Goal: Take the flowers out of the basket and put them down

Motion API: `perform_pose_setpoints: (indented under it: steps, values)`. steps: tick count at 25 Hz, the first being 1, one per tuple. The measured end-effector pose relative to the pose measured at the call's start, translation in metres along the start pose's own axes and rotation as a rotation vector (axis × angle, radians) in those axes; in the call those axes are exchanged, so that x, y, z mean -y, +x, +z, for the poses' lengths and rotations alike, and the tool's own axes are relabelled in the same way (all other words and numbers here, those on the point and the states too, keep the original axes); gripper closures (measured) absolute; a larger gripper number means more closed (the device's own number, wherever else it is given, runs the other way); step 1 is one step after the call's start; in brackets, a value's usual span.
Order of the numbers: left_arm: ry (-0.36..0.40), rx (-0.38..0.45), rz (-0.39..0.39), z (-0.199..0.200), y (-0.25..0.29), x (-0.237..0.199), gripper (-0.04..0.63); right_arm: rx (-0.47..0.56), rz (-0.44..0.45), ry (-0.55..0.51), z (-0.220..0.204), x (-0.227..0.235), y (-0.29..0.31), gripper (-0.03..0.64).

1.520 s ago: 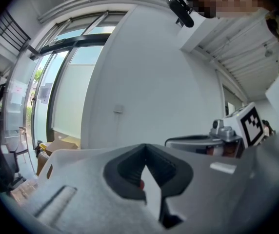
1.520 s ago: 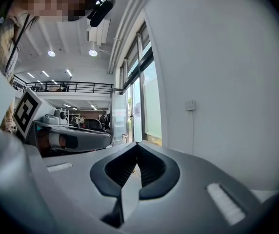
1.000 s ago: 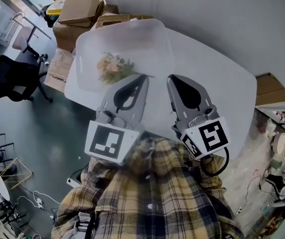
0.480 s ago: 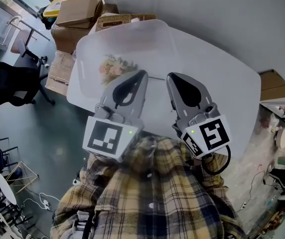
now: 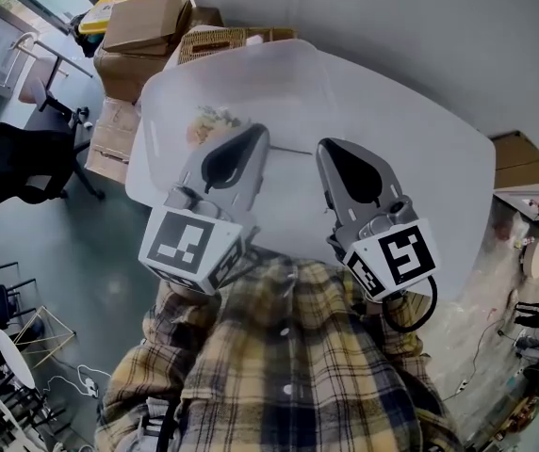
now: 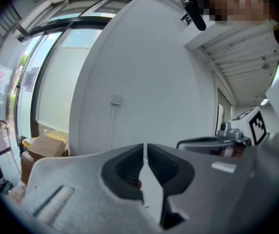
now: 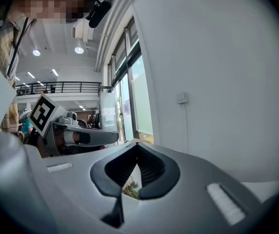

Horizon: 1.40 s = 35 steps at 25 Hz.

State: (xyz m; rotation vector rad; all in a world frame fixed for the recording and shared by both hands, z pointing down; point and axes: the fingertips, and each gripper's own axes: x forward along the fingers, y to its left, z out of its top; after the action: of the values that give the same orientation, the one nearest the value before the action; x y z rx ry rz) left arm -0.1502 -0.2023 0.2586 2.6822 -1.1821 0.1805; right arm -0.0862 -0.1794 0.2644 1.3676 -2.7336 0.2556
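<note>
Flowers (image 5: 208, 121) lie inside the basket (image 5: 251, 59), at eleven o'clock from the left gripper (image 5: 255, 136). It and the right gripper (image 5: 327, 147) are both clenched on nothing. Better to spread the left jaws first, then dip over the rim onto the stems.

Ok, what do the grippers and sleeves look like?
Both the left gripper and right gripper are grey moulded shells with black ribbed pads inside the jaws. Each carries a cube of black-and-white square markers; a black cable loops under the right one. The shirt is yellow-and-navy plaid.
</note>
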Motion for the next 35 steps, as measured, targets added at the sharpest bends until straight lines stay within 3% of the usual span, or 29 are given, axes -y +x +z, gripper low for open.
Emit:
perform_pose_setpoints:
  steps: [2, 7, 13, 19, 29, 35]
  values:
    - [0.018, -0.027, -0.023, -0.003, 0.008, -0.003, 0.531, -0.003, 0.001, 0.001, -0.001, 0.003, 0.002, 0.614]
    - [0.084, -0.124, -0.102, -0.015, 0.027, -0.011, 0.477, -0.013, -0.003, 0.005, -0.004, 0.011, 0.001, 0.614]
    - [0.106, -0.238, -0.223, -0.030, 0.053, -0.016, 0.403, -0.026, -0.015, 0.016, -0.008, 0.025, 0.001, 0.614]
    - [0.180, -0.405, -0.338, -0.063, 0.075, -0.019, 0.338, -0.040, -0.021, 0.032, -0.012, 0.038, 0.004, 0.614]
    - [0.326, -0.664, -0.407, -0.129, 0.101, -0.046, 0.288, -0.067, -0.032, 0.061, -0.026, 0.055, 0.009, 0.614]
    - [0.367, -0.823, -0.471, -0.176, 0.105, -0.058, 0.281, -0.081, -0.042, 0.082, -0.032, 0.063, 0.011, 0.614]
